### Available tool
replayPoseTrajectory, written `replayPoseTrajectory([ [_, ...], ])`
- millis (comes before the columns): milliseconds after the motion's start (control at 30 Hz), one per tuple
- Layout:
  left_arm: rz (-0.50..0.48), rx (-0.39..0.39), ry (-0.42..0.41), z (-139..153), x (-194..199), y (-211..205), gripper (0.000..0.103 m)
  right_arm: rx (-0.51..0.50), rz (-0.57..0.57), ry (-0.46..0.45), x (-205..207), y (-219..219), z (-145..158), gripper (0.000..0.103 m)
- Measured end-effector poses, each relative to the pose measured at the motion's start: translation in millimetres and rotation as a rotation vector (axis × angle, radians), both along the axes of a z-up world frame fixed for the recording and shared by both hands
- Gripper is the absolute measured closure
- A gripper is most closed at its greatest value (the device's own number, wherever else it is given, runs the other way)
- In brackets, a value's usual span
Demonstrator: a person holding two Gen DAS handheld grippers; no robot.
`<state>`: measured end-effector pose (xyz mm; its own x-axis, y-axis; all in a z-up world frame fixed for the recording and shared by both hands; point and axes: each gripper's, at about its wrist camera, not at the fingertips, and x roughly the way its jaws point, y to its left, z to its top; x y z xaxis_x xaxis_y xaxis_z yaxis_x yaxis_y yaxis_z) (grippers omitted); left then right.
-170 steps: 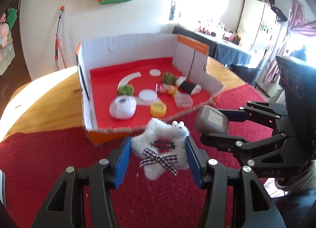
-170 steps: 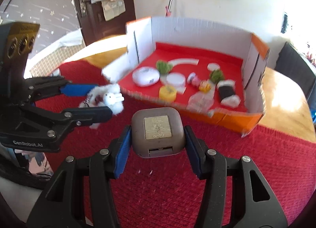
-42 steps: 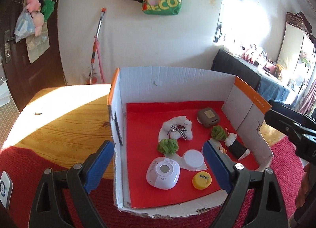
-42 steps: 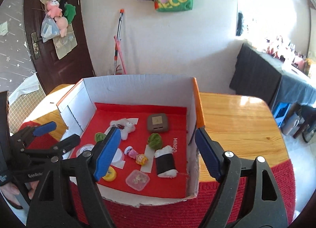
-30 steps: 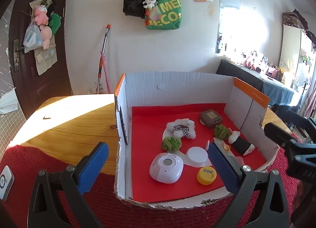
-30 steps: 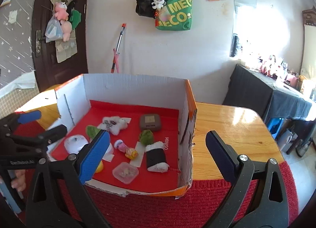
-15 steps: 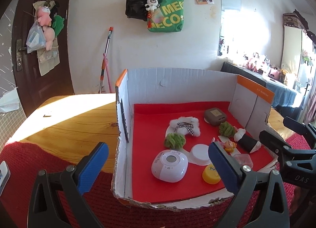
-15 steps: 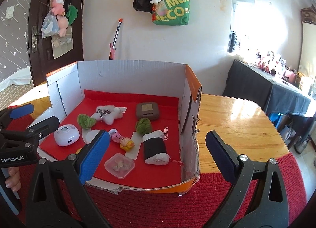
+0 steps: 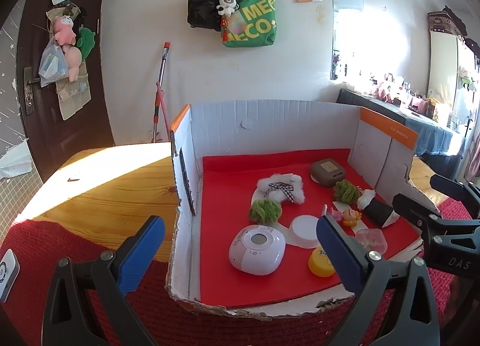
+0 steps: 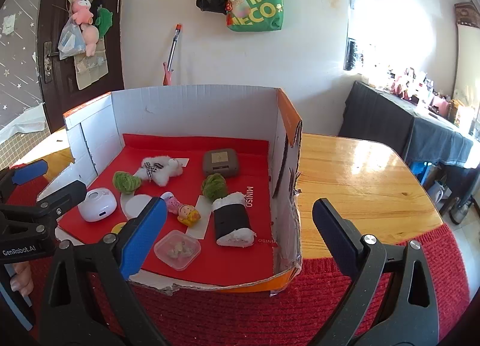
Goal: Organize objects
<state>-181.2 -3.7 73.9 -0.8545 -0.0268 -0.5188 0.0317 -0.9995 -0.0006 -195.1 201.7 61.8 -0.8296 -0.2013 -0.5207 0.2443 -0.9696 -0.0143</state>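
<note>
Left hand-held gripper (image 9: 240, 244) and right hand-held gripper (image 10: 240, 223) — both spread apart, empty — before cardboard box (image 9: 270, 124).

— What can't you make out?
— Your right finger (image 9: 339, 248) covers part of the yellow cap (image 9: 321, 262); the clear tub's (image 10: 177, 249) contents are too small to tell.
— Anything cut off?
— The white device (image 9: 7, 274), by the left edge.

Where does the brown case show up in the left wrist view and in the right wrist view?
Left wrist: brown case at the box's far right, on the red liner, beside a green pompom.
Right wrist: brown case at centre, near the back wall.
Shared landmark: white plush, to its left in both.
</note>
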Motion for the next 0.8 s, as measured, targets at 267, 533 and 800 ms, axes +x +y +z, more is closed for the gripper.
replayPoseTrajectory([
  [267, 0.006, 0.004, -0.008, -0.9, -1.0, -1.0, 0.000, 0.000, -0.002, -0.003, 0.1, -0.1, 0.3, 0.004],
  [533, 0.005, 0.005, -0.013, -1.7, -1.1, -1.3, 0.000, 0.007, -0.003, -0.007, -1.4, 0.9, -0.1, 0.004],
  [800, 0.006, 0.005, -0.013, -1.9, -1.1, -1.5, 0.000, 0.008, -0.005, -0.011, -2.0, 1.2, -0.5, 0.003],
])
